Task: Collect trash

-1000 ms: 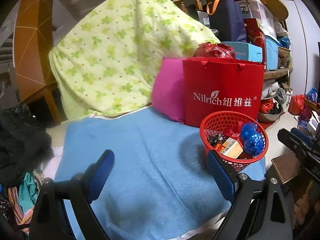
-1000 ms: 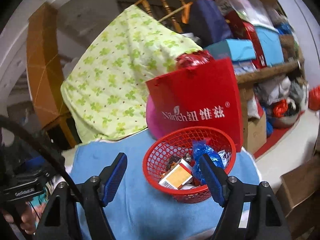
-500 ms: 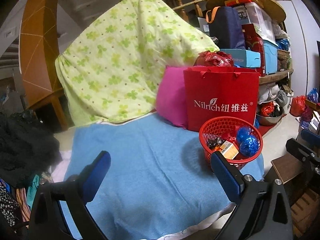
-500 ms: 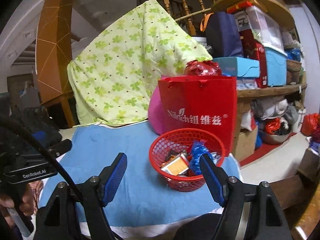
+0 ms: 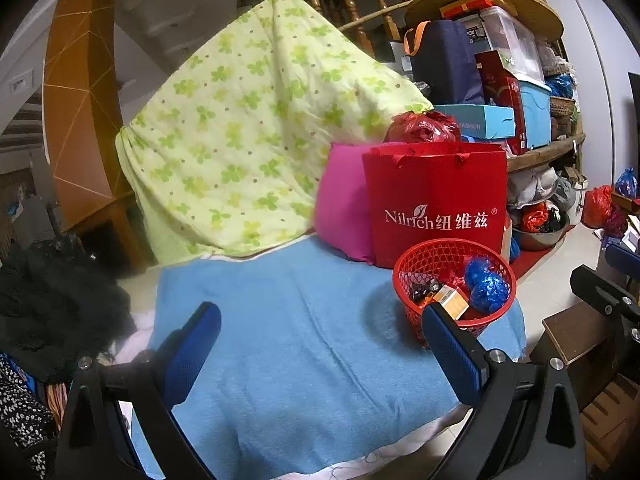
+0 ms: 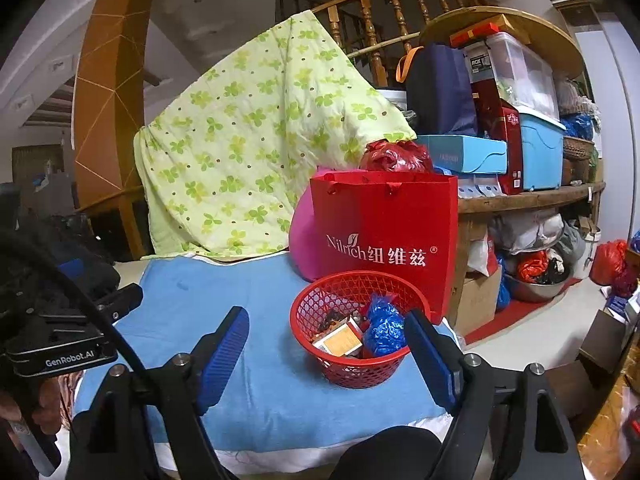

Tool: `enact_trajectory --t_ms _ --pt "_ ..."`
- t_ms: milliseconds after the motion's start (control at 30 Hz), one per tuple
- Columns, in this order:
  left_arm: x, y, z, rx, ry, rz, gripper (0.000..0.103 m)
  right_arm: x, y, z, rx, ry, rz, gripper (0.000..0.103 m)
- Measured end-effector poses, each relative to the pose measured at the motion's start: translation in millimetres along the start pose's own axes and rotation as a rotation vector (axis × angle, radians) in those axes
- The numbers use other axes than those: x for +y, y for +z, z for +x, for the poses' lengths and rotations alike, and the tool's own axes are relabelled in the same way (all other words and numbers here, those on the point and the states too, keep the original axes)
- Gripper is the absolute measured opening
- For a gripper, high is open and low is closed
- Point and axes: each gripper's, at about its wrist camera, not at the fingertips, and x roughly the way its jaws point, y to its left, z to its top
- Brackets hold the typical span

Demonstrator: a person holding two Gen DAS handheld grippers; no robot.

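A red mesh basket [image 5: 440, 245] [image 6: 360, 374] stands on a blue towel [image 5: 300, 340] [image 6: 180, 304]. In it lie a crumpled blue wrapper [image 5: 486, 286] [image 6: 384, 326], a small orange-and-white box [image 5: 452, 300] [image 6: 340, 338] and darker scraps. My left gripper [image 5: 318, 318] is open over bare towel, left of the basket. My right gripper [image 6: 326, 320] faces the basket from short of it; its jaws are opening and nothing is between the pads. The left gripper's body [image 6: 60, 336] shows at the left edge of the right wrist view, held by a hand.
A red paper bag [image 5: 436, 200] and a pink cushion [image 5: 340, 208] stand behind the basket. A green flowered quilt [image 5: 248, 128] hangs over a wooden railing. Stacked boxes fill shelves [image 6: 532, 196] at right. Dark clothes [image 5: 52, 312] pile at left. Floor and a wooden stool [image 5: 576, 332] lie right.
Both grippers have drawn back and risen, so the basket looks smaller and farther. The right view has levelled from a tilt. The right jaws stand slightly wider.
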Motion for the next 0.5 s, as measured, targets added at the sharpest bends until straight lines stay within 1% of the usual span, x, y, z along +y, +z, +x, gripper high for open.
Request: enact_trajectory --t_ms 167,500 --pt "-4.0 2.5 -10.9 -0.016 0.010 0.008 0.100 -2.0 1.9 -5.9 0.003 0.004 0.015 0.084" --pt "-7.4 2.4 -22.0 -0.031 0.012 0.015 0.102 3.4 -1.8 -23.5 0.005 -0.015 -0.015 0.084"
